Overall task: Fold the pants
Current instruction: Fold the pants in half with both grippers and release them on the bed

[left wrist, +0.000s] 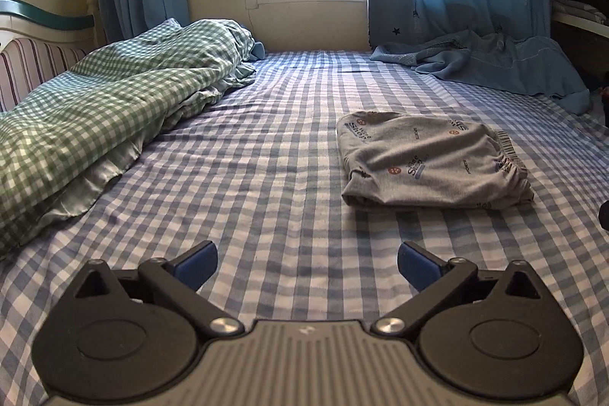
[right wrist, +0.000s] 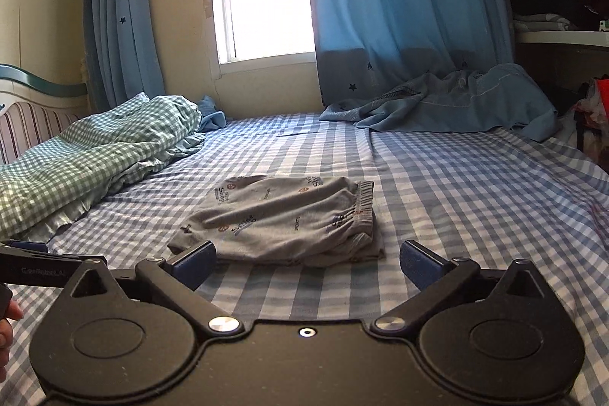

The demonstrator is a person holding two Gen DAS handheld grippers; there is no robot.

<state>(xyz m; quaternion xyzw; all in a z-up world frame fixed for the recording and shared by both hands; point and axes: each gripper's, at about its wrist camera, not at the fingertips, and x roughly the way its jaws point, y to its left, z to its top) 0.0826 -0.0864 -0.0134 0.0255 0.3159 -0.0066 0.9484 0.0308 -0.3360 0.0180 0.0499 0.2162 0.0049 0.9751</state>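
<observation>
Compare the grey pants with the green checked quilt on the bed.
The grey pants lie folded in a compact flat stack mid-bed; the green checked quilt is bunched loosely along the left edge. Pants carry printed logos; the quilt is gingham. Both rest on the blue checked sheet, untouched.

pants (left wrist: pixel 426 164): printed "Stop", "SPORTS", rest too small to read | left gripper (right wrist: pixel 42 267) body, left of pants: "GauRobot…", partly legible

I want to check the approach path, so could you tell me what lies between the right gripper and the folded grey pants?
Only bare checked bedsheet lies between the right gripper and the grey pants; the right wrist view shows this.
</observation>
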